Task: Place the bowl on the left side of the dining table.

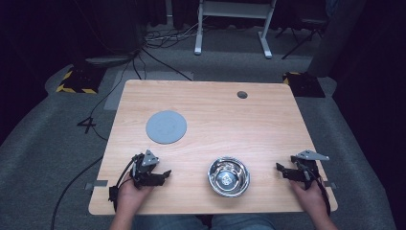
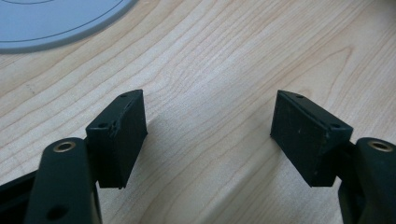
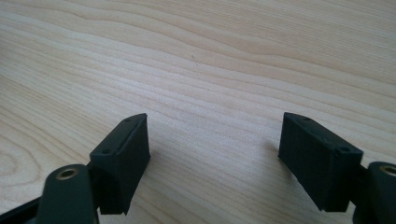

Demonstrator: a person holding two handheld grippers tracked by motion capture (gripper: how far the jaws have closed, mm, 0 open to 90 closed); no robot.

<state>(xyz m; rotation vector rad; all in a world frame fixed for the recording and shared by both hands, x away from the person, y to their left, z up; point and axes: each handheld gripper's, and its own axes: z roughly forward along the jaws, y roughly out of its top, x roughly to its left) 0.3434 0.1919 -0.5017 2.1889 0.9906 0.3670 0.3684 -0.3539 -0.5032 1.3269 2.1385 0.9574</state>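
Observation:
A shiny steel bowl point(image 1: 229, 176) stands upright near the front edge of the wooden table point(image 1: 215, 120), between the two hands. A flat grey round plate point(image 1: 166, 126) lies left of the middle; its rim point(image 2: 56, 23) curves across the top left of the left gripper view. My left gripper point(image 1: 163, 176) rests on the table left of the bowl, open, with bare wood between its jaws point(image 2: 210, 130). My right gripper point(image 1: 282, 170) rests near the right edge, right of the bowl, open over bare wood point(image 3: 215, 140).
A small dark round hole point(image 1: 242, 94) sits in the table's far right part. Beyond the table lie grey carpet, cables point(image 1: 163, 36) and a white desk frame point(image 1: 234, 24). Yellow-black marked blocks point(image 1: 76, 81) stand on the floor at both far corners.

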